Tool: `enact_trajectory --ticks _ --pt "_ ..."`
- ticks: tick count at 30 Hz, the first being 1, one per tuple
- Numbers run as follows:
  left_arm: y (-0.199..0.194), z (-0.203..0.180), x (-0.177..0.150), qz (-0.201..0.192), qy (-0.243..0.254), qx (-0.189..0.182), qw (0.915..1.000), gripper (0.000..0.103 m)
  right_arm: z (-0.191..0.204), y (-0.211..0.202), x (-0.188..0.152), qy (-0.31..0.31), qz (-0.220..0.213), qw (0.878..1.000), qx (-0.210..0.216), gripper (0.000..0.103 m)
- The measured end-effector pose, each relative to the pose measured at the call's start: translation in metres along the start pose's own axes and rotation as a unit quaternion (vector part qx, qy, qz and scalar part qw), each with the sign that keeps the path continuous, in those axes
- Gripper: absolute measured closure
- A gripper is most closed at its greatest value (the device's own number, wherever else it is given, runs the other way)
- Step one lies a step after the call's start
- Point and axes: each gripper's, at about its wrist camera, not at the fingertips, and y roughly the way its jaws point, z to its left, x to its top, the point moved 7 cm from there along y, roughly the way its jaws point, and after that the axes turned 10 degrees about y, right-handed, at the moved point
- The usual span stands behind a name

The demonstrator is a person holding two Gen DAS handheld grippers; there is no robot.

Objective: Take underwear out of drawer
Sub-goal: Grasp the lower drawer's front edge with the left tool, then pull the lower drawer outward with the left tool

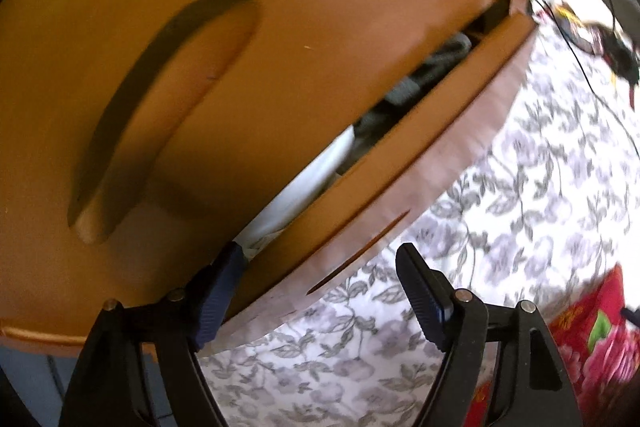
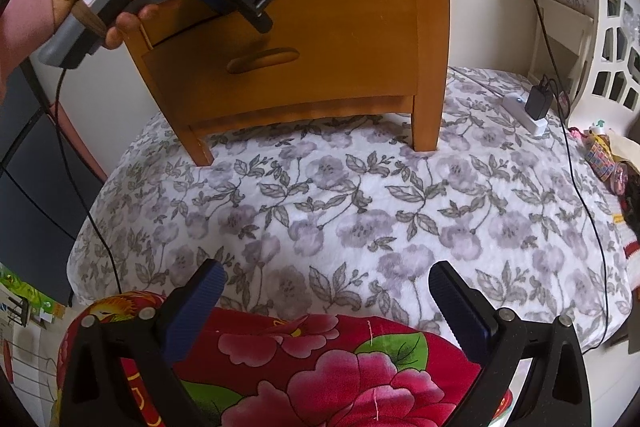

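Left wrist: jaws of the left gripper (image 1: pixel 320 283) stood apart, astride the front of the barely open drawer (image 1: pixel 400 163); grey and white cloth (image 1: pixel 404 83), perhaps underwear, lay inside. A skewed pull might jam it.

Right wrist: right gripper (image 2: pixel 326 301) gaped empty above the quilt (image 2: pixel 320 367), well clear of the nightstand (image 2: pixel 428 27).

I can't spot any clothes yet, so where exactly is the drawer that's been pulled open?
In the left wrist view the open drawer runs diagonally across the middle, just beyond the left claw, above the flowered bedspread.
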Motion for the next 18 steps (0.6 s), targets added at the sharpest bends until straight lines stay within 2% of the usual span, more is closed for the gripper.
enact_trajectory --ticks 7,10,12,15,18 --pt "-0.009 0.003 0.003 0.011 0.024 -0.032 0.9991 0.025 0.000 0.000 0.000 0.003 0.001 1.000 0.001 0.000" --pt "-0.021 -0.001 0.004 0.020 0.052 -0.038 0.9978 0.025 0.000 0.000 0.000 0.002 0.001 1.000 0.000 0.000" --pt "-0.024 -0.002 0.005 0.022 0.065 -0.056 0.9961 0.025 0.000 0.000 0.000 0.002 0.002 1.000 0.000 0.000" --pt "-0.021 0.000 0.009 0.028 0.050 -0.084 0.9948 0.025 0.000 0.000 0.000 0.003 0.001 1.000 0.001 0.000" --pt "-0.013 -0.002 0.010 0.034 0.050 -0.079 0.9950 0.025 0.000 0.000 0.000 0.006 0.002 1.000 0.002 0.000"
